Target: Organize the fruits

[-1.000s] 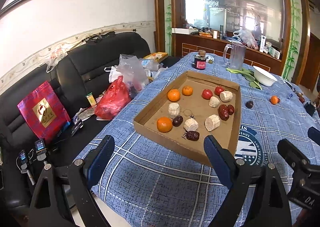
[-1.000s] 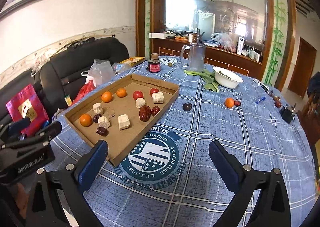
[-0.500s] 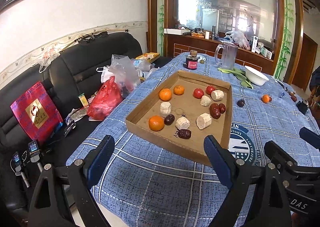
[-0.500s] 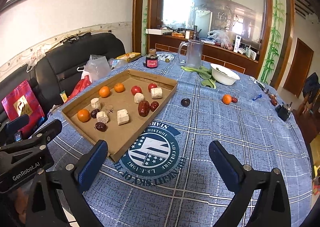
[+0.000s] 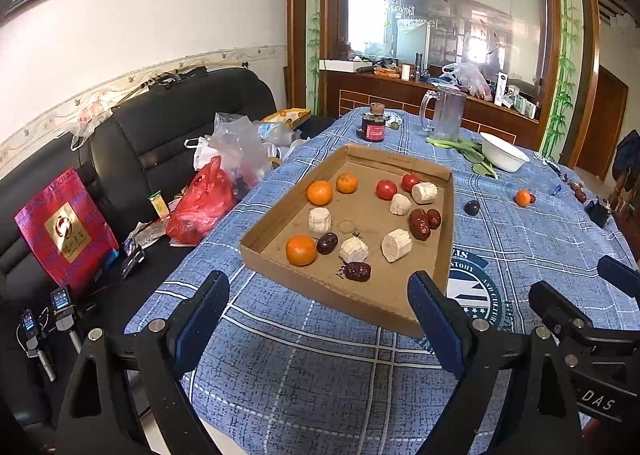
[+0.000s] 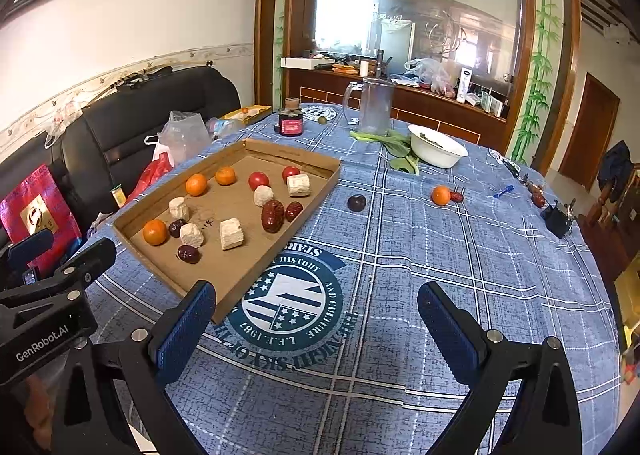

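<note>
Two handheld grippers hover above a blue plaid-covered surface (image 6: 460, 267), each with its blue-padded fingers spread wide and nothing between them. The left gripper (image 5: 318, 313) points at the near edge of a shallow cardboard tray (image 5: 348, 305), while the right gripper (image 6: 316, 315) hangs over the round emblem printed on the cloth, just beside the tray's near corner.

Inside the tray lie three oranges (image 5: 301, 250), two red tomatoes (image 5: 386, 189), several pale, chunky cut pieces (image 5: 396, 245) and a handful of dark red dates (image 5: 419, 223), all loosely scattered rather than sorted. One date (image 5: 357, 271) sits nearest the front wall, and another (image 5: 327, 243) touches the orange at the front left.

Outside the tray, a dark plum (image 6: 356, 203) rests on the cloth just beyond the right wall. Farther right, well apart from the tray, a fourth orange (image 6: 441, 195) lies touching a small red fruit (image 6: 456, 197).

Toward the far end of the surface stand a dark jar with a red label (image 6: 291, 123), a clear pitcher (image 6: 375, 107) and a white bowl (image 6: 438, 143) beside some leafy greens (image 6: 396, 149). A black sofa (image 5: 160, 127) piled with plastic bags (image 5: 200, 203) runs along the left side.
</note>
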{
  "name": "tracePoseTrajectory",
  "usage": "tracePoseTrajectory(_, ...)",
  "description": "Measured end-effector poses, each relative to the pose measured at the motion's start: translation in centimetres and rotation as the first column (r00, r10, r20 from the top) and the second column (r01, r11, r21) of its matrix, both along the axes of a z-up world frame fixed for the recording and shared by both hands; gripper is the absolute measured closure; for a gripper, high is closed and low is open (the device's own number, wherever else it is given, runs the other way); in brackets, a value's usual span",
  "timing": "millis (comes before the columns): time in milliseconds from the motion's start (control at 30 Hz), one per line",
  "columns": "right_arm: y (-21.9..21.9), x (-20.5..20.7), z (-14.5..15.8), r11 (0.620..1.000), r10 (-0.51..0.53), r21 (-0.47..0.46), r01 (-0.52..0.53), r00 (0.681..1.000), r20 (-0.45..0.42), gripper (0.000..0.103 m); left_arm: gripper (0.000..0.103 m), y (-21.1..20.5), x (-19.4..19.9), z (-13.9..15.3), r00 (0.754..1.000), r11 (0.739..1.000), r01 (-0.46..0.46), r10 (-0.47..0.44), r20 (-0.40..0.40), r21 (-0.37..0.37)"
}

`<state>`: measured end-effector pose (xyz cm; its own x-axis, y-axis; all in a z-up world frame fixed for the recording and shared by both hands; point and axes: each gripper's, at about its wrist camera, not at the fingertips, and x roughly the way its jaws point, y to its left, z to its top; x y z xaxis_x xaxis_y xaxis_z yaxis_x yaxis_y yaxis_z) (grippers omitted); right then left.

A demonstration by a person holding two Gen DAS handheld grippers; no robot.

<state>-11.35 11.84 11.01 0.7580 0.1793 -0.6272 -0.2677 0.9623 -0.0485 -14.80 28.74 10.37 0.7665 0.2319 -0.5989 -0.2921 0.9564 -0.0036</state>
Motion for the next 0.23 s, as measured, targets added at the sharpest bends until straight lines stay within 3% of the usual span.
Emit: tracePoseTrajectory(233, -0.36, 0.14, 0.05, 1.000, -0.008, -0.002, 0.008, 1.000, 0.000, 0.001, 0.010, -0.11, 0.14, 0.34, 1.000, 1.000, -0.019, 0.019, 0.002, 0.019)
